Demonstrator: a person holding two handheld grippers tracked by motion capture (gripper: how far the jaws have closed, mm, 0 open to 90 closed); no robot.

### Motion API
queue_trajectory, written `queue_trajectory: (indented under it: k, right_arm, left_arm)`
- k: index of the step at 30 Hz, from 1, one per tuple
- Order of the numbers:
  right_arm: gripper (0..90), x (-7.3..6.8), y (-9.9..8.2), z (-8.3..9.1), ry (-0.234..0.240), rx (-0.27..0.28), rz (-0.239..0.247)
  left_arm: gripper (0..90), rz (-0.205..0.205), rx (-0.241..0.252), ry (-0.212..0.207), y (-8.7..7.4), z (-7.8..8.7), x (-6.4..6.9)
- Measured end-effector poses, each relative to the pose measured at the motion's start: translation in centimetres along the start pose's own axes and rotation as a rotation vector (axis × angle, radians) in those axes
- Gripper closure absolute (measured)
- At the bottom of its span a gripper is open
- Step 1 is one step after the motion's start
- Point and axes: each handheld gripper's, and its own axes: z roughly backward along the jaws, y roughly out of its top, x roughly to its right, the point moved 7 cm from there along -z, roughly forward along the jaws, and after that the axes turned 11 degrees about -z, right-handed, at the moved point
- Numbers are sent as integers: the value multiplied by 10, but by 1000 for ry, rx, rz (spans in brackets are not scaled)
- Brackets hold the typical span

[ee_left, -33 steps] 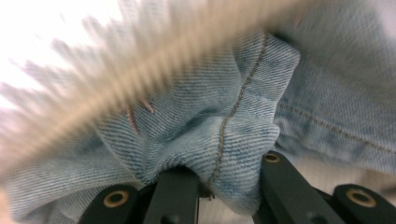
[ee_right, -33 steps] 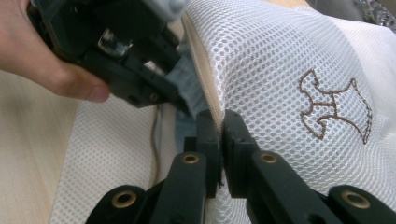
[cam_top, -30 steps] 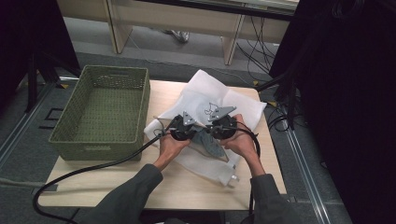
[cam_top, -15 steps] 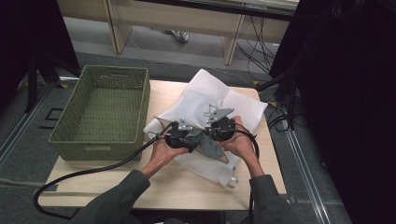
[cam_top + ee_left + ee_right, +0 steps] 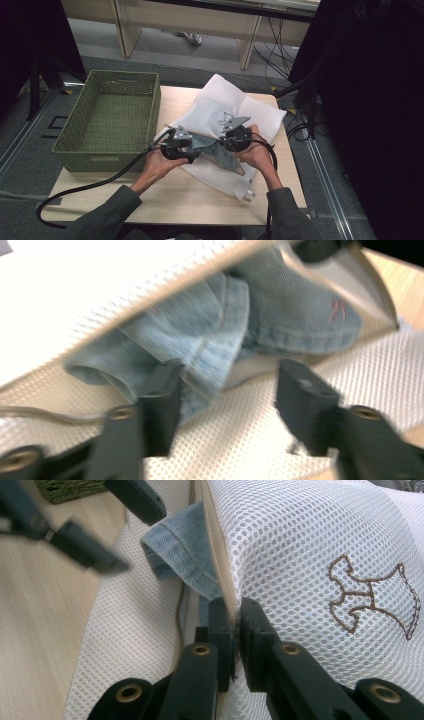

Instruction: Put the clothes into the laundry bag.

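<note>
A white mesh laundry bag (image 5: 250, 112) lies on the table with a light-blue denim garment (image 5: 222, 155) showing at its open zip edge. My right gripper (image 5: 234, 607) is shut on the bag's upper zip edge (image 5: 220, 560) and holds it raised. My left gripper (image 5: 230, 372) stands open at the bag's mouth after its jaws have just been closing. A fold of the denim (image 5: 215, 335) lies against one finger (image 5: 165, 390), unpinched. In the high view the left gripper (image 5: 195, 150) sits left of the right gripper (image 5: 224, 142).
A green woven basket (image 5: 107, 155) stands empty on the table's left side. Bare wooden tabletop (image 5: 200, 200) lies in front of the bag. A thick black cable (image 5: 100, 182) trails off the front left edge. Dark curtains and floor cables flank the table.
My left gripper has drawn away to the left of the right one and lifted a little, its jaws now parted. More denim shows at the bag's mouth. The right hand has stayed put.
</note>
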Motion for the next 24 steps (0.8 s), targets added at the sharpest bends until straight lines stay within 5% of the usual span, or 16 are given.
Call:
queue_trajectory:
  k: [1,6,8,10,12,15,18,22,24]
  right_arm:
    - [856,1,0,0,2,5,12]
    - [855,0,0,1,-4,0,-12]
    - [855,-1,0,0,0,-5,-23]
    - [854,-1,0,-1,5,-2,-13]
    - [855,-1,-1,-1,-7,-13,-10]
    - [854,-2,0,0,-3,-10,-14]
    - [855,-1,-1,0,-1,-8,-9]
    - [856,-1,-1,0,1,-6,-9]
    - [857,-1,-1,0,3,-7,-14]
  left_arm:
    - [572,10,-5,12,1,1,-4]
    - [718,18,-59,76,-6,-6,-18]
    - [662,10,-93,65,-12,-14,-19]
    - [623,61,-154,16,-24,-31,-15]
    - [600,81,-175,45,-34,-46,-16]
    - [565,160,-149,41,-38,-59,-18]
    - [557,164,-122,33,-33,-60,-19]
    - [828,133,-116,49,-30,-63,-23]
    - [834,140,-97,55,-28,-70,-24]
